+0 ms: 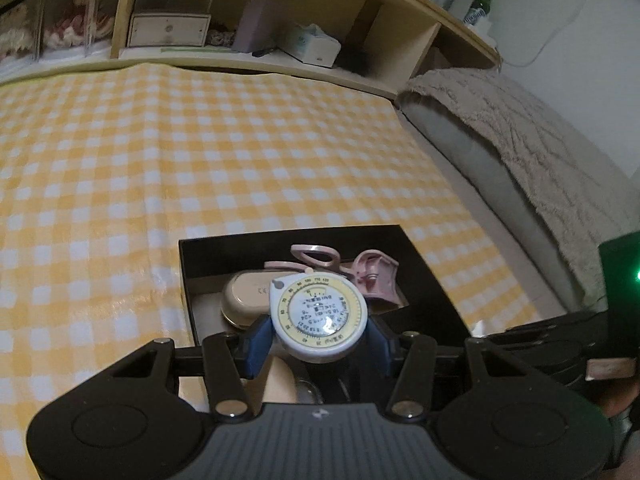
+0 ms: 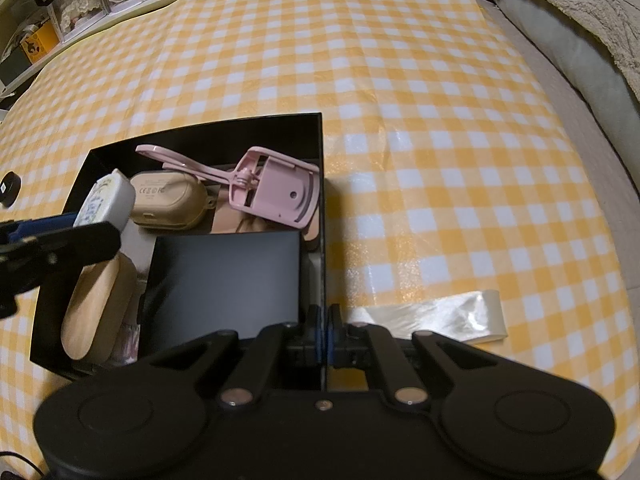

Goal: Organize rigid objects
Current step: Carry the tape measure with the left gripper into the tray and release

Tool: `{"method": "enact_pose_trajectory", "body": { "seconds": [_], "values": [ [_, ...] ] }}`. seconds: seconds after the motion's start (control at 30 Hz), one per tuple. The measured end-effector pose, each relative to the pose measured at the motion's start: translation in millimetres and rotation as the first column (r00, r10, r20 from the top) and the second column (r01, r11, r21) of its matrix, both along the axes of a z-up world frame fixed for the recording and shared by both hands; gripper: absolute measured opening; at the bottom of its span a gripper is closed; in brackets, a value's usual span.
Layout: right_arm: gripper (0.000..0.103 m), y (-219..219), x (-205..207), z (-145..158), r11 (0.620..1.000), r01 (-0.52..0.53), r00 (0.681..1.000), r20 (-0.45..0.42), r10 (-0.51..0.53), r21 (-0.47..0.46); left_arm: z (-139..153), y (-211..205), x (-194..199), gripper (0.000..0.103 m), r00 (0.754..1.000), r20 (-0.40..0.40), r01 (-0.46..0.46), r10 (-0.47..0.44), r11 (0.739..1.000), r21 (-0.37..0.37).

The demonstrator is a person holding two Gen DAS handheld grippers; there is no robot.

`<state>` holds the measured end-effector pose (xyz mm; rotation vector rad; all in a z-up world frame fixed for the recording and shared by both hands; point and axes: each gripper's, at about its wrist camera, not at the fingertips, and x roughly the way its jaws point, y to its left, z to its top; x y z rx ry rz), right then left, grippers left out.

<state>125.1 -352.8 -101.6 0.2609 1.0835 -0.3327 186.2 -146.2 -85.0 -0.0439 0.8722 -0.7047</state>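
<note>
Surface: yellow-and-white checked cloth [image 2: 400, 80] fills both views; a wooden shelf [image 1: 280, 20] runs along the top of the left wrist view
Box: black box [image 2: 320, 152] sits lower left of centre in the right wrist view
Box contents: pink eyelash curler [image 2: 272, 188] at the back, beige case [image 2: 168, 200] to its left, a dark flat box [image 2: 224, 276] in front, a wooden piece [image 2: 96, 308] at lower left
Left gripper [image 1: 318, 332]: blue pads clamped on the round white tape measure [image 1: 320, 312], held above the box
Right gripper [image 2: 323, 328]: pads pressed together on the box's right wall, low centre of its view
Tape strip: a shiny clear strip [image 2: 440, 316] lies on the cloth, lower right
</note>
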Motion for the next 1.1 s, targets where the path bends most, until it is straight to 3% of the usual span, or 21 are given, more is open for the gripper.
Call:
{"method": "enact_pose_trajectory", "body": {
  "seconds": [0.1, 0.2, 0.47, 0.57, 0.73, 0.97, 1.1],
  "values": [
    [0.004, 0, 0, 0, 1.000, 0.000, 1.000, 0.000, 0.000, -0.001, -4, 1, 2, 0.053, 1.000, -0.005, -0.005, 0.005, 1.000, 0.000],
    [0.004, 0, 0, 0, 1.000, 0.001, 1.000, 0.001, -0.001, 0.001, -7, 3, 5, 0.076, 0.999, -0.036, -0.025, 0.025, 1.000, -0.001],
    [0.004, 0, 0, 0, 1.000, 0.001, 1.000, 0.000, -0.001, 0.000, 0, 4, -1, 0.074, 0.999, -0.039, 0.012, -0.011, 0.999, 0.034],
    [0.004, 0, 0, 0, 1.000, 0.001, 1.000, 0.000, -0.001, 0.000, 3, -2, -9, 0.060, 0.997, -0.029, 0.072, -0.069, 0.992, 0.100],
    [0.004, 0, 0, 0, 1.000, 0.002, 1.000, 0.000, -0.002, -0.001, 0, -18, -25, 0.051, 0.981, 0.088, 0.137, -0.171, 0.942, 0.305],
    [0.004, 0, 0, 0, 1.000, 0.004, 1.000, 0.001, -0.004, 0.002, -20, -34, -35, 0.050, 0.940, 0.197, 0.148, -0.279, 0.852, 0.502],
    [0.004, 0, 0, 0, 1.000, 0.004, 1.000, 0.001, -0.004, 0.000, -18, -29, -35, 0.046, 0.939, 0.203, 0.136, -0.276, 0.844, 0.519]
  ]
}}
